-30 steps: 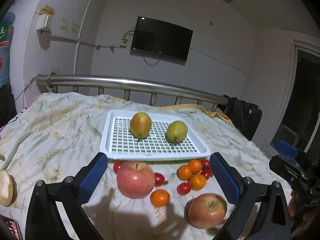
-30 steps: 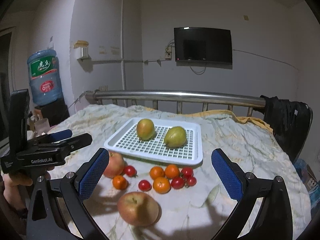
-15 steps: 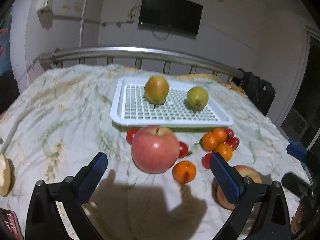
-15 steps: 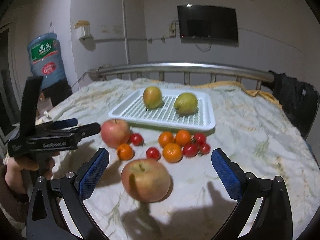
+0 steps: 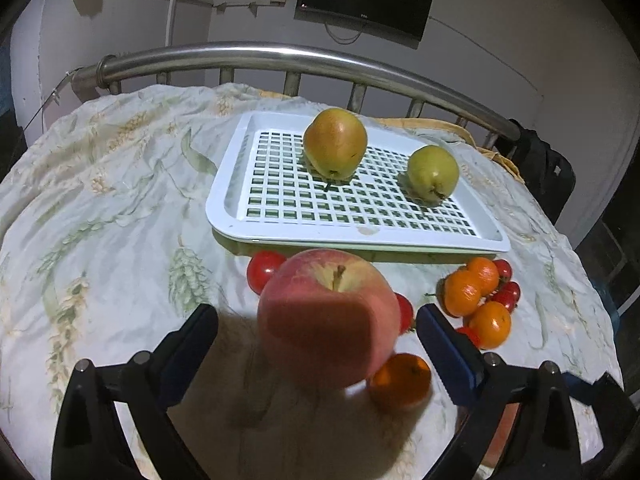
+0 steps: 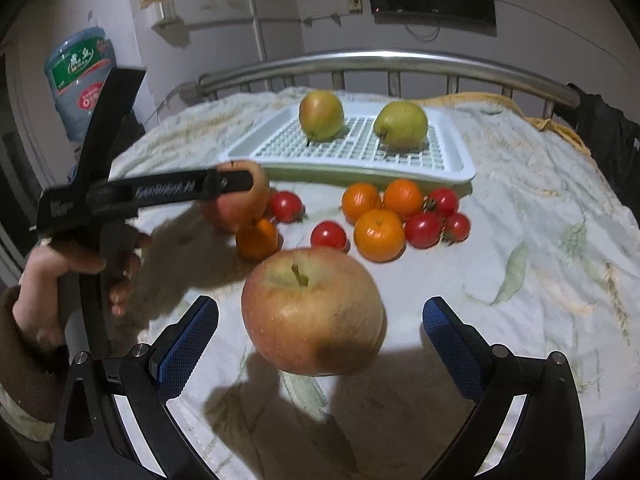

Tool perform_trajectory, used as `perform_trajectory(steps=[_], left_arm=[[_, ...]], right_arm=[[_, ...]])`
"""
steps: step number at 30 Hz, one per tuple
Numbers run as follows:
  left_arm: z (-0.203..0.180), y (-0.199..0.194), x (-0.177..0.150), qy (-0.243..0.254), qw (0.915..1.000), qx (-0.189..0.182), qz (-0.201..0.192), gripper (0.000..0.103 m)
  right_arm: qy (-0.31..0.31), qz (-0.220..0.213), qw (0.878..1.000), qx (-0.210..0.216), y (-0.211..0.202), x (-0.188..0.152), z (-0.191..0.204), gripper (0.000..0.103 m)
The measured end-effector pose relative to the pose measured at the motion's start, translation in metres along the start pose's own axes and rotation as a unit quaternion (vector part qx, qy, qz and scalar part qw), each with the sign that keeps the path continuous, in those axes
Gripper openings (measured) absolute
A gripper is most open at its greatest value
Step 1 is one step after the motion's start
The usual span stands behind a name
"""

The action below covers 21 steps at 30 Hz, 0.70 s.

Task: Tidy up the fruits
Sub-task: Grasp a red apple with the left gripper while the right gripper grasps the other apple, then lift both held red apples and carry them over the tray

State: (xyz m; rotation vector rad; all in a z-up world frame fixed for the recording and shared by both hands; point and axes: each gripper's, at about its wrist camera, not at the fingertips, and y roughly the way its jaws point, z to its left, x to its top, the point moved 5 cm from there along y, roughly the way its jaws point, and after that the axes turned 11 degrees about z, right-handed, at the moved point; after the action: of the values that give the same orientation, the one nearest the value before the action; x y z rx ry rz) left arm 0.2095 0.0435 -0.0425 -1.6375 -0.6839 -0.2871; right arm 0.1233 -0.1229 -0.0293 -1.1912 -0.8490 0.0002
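bed w/ leaf-print sheet [image 5: 120, 184] | white grid tray [image 5: 240, 184] on sheet, far side | two red apples [image 6: 312, 312] [image 5: 328, 316] near side | loose orange [image 6: 256, 240] beside farther apple | cluster of oranges [image 6: 378, 232] + cherry tomatoes [image 6: 424, 228] just before tray | stray tomatoes [image 6: 286, 206] [image 6: 328, 235] near apples

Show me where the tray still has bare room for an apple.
The tray is bare along its left side, beside the left pear, and across its near strip in front of both pears; the right pear sits far right. Below the near rim it is crowded: apple, tomatoes and oranges lie bunched on the sheet.
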Motion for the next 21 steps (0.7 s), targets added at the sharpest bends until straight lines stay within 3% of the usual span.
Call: perform_trajectory(steps=[6,12,16,21], left_arm=[[0.002,0.012,0.007,-0.012,0.9998,-0.016,0.009,0.09],[-0.002,0.022,0.008,-0.01,0.9991,-0.035,0.02,0.079],[-0.003,0.023,0.01,-0.009,0.9992,-0.036,0.018,0.079],[-0.002,0.026,0.009,-0.012,0.9985,-0.046,0.025,0.079]], right_arm=[[-0.006,0.02,1.0,-0.004,0.016,-0.003,0.001,0.101],[-0.006,0.03,1.0,-0.005,0.024,-0.002,0.001,0.087],[-0.01,0.035,0.999,0.002,0.028,-0.001,0.003,0.08],[-0.012,0.033,0.999,-0.003,0.029,0.0,0.004,0.08]])
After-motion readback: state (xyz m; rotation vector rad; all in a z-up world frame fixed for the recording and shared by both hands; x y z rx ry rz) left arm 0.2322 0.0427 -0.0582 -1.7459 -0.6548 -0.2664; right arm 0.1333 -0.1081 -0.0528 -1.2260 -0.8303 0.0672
